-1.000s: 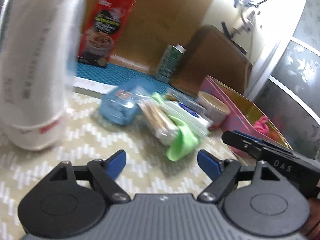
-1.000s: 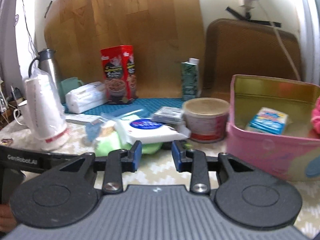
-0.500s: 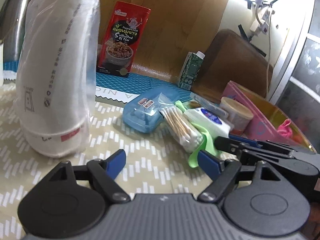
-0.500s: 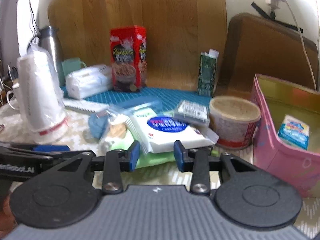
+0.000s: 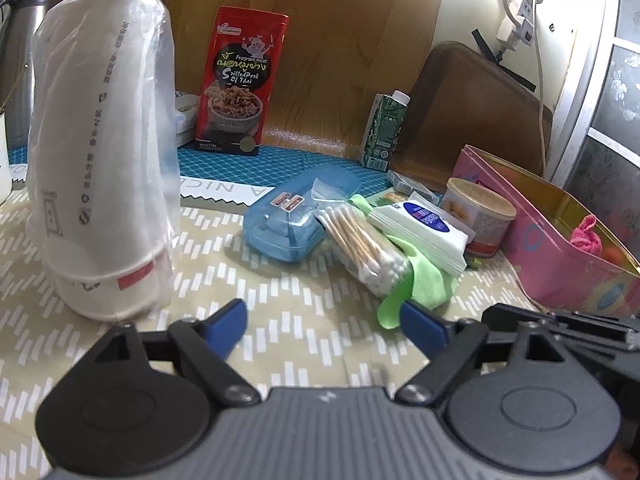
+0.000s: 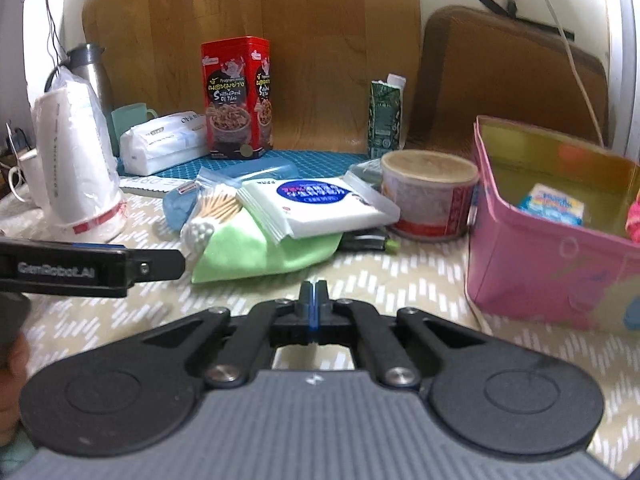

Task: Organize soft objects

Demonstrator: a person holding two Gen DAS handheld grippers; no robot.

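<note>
Your right gripper [image 6: 314, 286] hovers low over the patterned tablecloth [image 6: 400, 280], tilted gently downward, its blue pads pressed together on nothing. Your left gripper [image 5: 324, 322] also tilts downward; its jaws are opening, spread wide, with only cloth between them. In the right wrist view its black side bar enters at nine o'clock, printed "GenRobot.AI".

Just beyond the left gripper's right pad, at one o'clock, lies the green cloth [image 5: 424, 280], nearly touching it. On that cloth rest a bag of cotton swabs [image 5: 368, 244] and a white wipes packet [image 5: 420, 228] with a blue oval label, its writing too blurred to read. A blue plastic case [image 5: 288, 220] sits beside them at twelve o'clock.

At ten o'clock stands a bagged stack of paper cups [image 5: 100, 160]. At three o'clock is the pink tin box [image 5: 560, 260], open, with a pink soft item [image 5: 586, 234] inside.

Farther back, a red carton [image 5: 240, 84] reads "Fragrant meat, Spilled Pork Of Thai". A green drink carton [image 5: 384, 132] stands to its right.
</note>
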